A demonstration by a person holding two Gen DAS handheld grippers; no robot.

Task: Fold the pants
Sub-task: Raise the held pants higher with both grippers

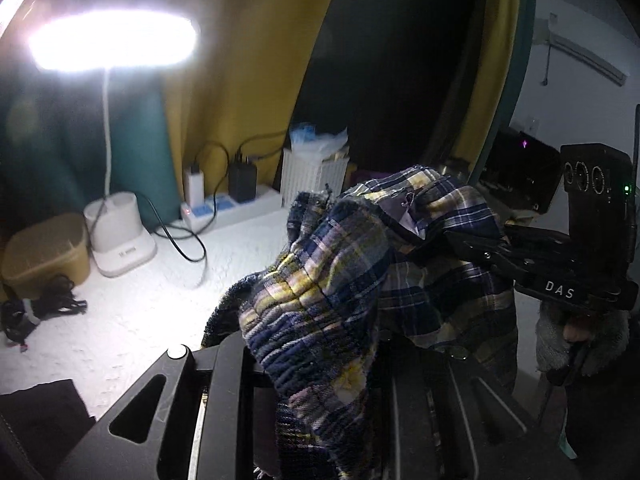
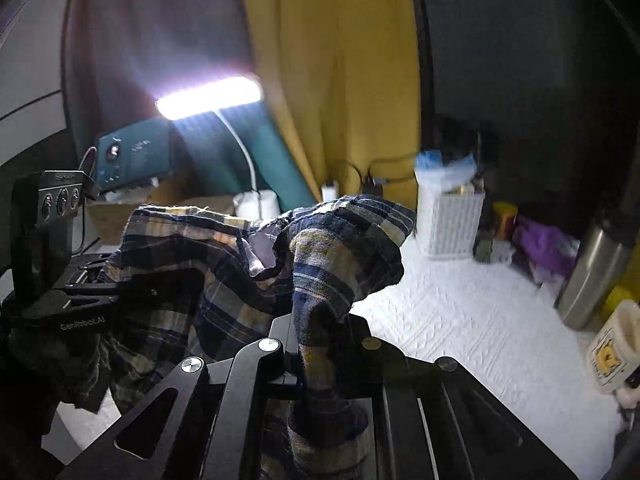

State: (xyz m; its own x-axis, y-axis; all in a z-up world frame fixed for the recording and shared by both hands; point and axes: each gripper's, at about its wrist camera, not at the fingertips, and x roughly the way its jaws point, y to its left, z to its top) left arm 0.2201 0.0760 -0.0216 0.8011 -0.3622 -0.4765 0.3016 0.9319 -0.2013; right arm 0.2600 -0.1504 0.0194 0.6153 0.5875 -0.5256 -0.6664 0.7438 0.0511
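Both sets of jaws are pinched on cloth. The right gripper (image 2: 320, 364) has its jaws pressed nearly together on a twisted rope of the plaid pants (image 2: 340, 248), which rises from between them and flops forward in a hood-like fold. The left gripper (image 1: 320, 368) has its jaws closed on a thicker gathered band, apparently the elastic waist, though the cloth drapes over the tips and hides the contact itself. Each wrist view also shows the other gripper out to the side, with cloth bunched around its tips.

The pants hang between the two grippers as a crumpled, sagging mass, lifted above the white worktop (image 2: 460, 320); whether any part still touches it cannot be told. No flat layer, crease or aligned legs show anywhere.

Judged from this, the folding has barely begun: the garment is grasped and raised, and spreading it, laying it flat, matching the legs and making the folds all remain. The lamp (image 1: 112, 40), power strip (image 1: 236, 204) and basket (image 2: 450, 224) crowd the far edge.
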